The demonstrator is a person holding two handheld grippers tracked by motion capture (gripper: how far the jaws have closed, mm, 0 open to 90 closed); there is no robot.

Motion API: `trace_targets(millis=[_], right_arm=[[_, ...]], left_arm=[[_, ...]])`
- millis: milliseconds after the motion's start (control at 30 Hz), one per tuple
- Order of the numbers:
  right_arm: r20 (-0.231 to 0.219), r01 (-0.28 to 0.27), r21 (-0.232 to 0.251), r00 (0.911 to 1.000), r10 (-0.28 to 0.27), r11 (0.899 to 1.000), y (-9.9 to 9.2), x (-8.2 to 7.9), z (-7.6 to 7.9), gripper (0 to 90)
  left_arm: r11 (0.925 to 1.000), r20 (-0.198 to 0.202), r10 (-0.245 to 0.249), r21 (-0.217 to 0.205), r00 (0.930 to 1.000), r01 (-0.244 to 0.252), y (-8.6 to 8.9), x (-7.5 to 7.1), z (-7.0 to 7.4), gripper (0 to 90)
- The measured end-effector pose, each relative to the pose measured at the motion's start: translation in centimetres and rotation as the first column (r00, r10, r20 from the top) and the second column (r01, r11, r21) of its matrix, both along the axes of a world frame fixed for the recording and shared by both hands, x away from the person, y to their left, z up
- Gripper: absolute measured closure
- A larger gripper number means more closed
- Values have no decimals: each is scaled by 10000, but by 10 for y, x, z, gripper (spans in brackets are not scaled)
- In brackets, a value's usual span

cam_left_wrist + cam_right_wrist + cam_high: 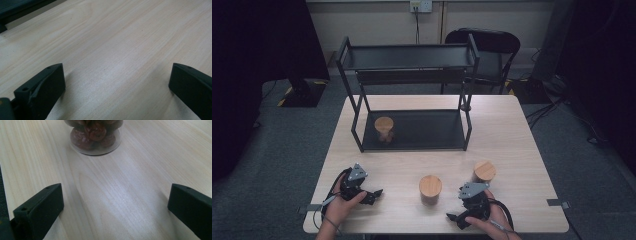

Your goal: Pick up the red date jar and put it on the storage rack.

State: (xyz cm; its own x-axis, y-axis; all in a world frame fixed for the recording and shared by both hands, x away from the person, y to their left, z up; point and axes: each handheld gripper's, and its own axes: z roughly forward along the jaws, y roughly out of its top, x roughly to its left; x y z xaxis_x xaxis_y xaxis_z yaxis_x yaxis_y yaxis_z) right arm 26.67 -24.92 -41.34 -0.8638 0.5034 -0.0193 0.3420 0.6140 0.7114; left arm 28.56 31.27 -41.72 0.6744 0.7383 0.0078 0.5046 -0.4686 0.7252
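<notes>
L gripper point(117, 82) & R gripper point(115, 202) jaws apart, empty; jar point(95, 135) w/ brown fruit.

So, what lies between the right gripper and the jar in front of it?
Nothing: in the right gripper view, bare wooden table runs from the open right gripper up to the glass jar.

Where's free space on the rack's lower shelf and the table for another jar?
Lower shelf: bare to the right of the shelved jar, up to the right posts. Table: bare strips left and right of the rack. Crowded along the near edge: middle jar, right jar, right claw, left claw.
</notes>
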Motion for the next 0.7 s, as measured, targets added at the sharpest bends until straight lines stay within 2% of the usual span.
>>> trace_targets(millis=[233, 700], right_arm=[[224, 28, -134, 9997, -25, 9999, 6, 0, 3, 12], [251, -70, 793, 9997, 51, 9968, 5, 9, 6, 13]], left_arm=[[10000, 1, -15, -2, 10000, 15, 0, 0, 0, 2], [10000, 0, -25, -1, 10000, 25, 0, 0, 0, 2]])
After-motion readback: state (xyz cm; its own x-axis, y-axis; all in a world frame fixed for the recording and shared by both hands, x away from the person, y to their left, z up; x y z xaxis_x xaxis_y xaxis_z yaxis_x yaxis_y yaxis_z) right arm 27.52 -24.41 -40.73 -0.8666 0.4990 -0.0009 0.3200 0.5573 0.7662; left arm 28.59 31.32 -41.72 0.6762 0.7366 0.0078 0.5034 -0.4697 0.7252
